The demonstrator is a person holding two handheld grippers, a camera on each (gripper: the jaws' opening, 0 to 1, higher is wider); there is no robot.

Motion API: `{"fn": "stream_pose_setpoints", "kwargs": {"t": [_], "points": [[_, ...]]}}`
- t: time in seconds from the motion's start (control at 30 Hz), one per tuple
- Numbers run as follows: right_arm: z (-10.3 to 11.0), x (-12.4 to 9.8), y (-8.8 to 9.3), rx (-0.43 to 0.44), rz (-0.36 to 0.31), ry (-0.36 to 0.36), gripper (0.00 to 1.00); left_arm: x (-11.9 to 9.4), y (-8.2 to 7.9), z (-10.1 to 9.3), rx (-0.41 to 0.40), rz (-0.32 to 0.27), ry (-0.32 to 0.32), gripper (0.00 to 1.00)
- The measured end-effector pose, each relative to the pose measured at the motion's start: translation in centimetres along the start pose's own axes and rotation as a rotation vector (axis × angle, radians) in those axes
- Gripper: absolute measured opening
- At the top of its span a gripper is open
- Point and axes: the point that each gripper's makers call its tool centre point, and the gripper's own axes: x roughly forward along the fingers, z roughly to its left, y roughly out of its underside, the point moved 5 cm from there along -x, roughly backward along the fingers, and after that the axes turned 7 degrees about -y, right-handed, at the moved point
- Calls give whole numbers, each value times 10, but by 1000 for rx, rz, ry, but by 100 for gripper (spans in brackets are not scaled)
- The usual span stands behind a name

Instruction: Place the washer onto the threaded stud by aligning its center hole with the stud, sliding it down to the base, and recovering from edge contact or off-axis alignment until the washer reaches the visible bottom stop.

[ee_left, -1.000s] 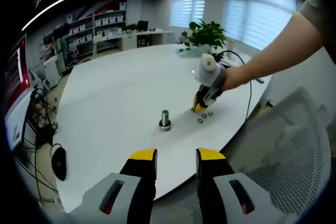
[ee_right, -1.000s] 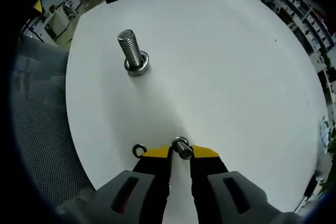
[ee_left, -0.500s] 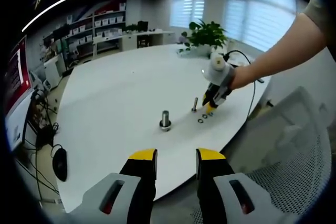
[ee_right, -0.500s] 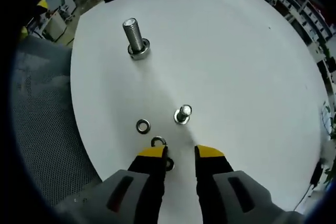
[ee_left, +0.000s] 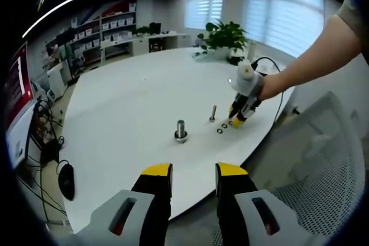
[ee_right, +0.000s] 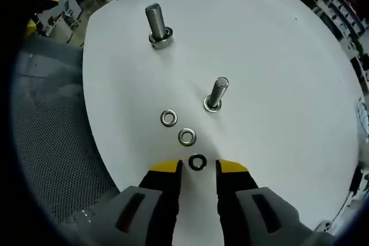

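Right gripper [ee_right: 196, 167]: jaws parted, nothing held, tips low over the tabletop [ee_right: 277, 56] close to its near edge. A dark washer [ee_right: 197, 162] lies flat on the tabletop in the gap just ahead of the jaw tips; contact with either tip cannot be told. Beyond it a second washer [ee_right: 187, 137] and a third washer [ee_right: 168, 118] lie flat, the three forming a short diagonal row, each just apart from the next. The small threaded stud [ee_right: 217, 94] stands upright on its head just beside the middle washer, on the side away from the tabletop edge; no washer is on it. The large bolt [ee_right: 157, 25] stands upright well beyond, also near the edge, with a ring at its base. Left gripper [ee_left: 193, 169]: jaws parted, empty, held off the tabletop's near edge, well apart from the work. In the left gripper view the right gripper [ee_left: 242, 116] sits at the far right edge of the tabletop, a person's forearm [ee_left: 311, 56] behind it, with a potted plant [ee_left: 226, 37] at the far edge and a mesh chair [ee_left: 323, 177] alongside.
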Motion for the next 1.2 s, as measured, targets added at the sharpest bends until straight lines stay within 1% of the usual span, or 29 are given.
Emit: {"fn": "stream_pose_setpoints", "kwargs": {"t": [0.2, 0.3, 0.33, 0.47, 0.53, 0.57, 0.73, 0.8, 1.0, 1.13, 1.2], "points": [[3, 0, 1, -10, -12, 3, 24, 0, 0, 0, 5, 0, -2, 28], [1, -1, 1, 4, -17, -5, 23, 0, 0, -1, 11, 1, 0, 28], [1, 0, 0, 0, -9, -8, 23, 0, 0, -1, 12, 0, 0, 28], [1, 1, -2, -35, 61, -14, 22, 0, 0, -1, 13, 3, 2, 28], [0, 2, -4, -21, 81, -16, 22, 0, 0, -1, 16, 2, 3, 28], [-1, 2, -5, -1, 92, -17, 21, 0, 0, -1, 16, 3, 3, 28], [-1, 2, -7, -51, 145, -13, 18, 0, 0, -1, 16, 1, 2, 28], [-1, 3, -7, -52, 149, -6, 16, 0, 0, -1, 15, 1, 2, 28], [0, 2, -8, -50, 162, 11, 15, 0, -1, -1, 15, -4, 6, 27], [-4, 3, -9, 21, 162, 12, 15, 0, -1, -2, 14, -3, 11, 27], [-2, 3, -9, 17, 167, 18, 15, 0, -1, -2, 16, -4, 10, 27]]}}
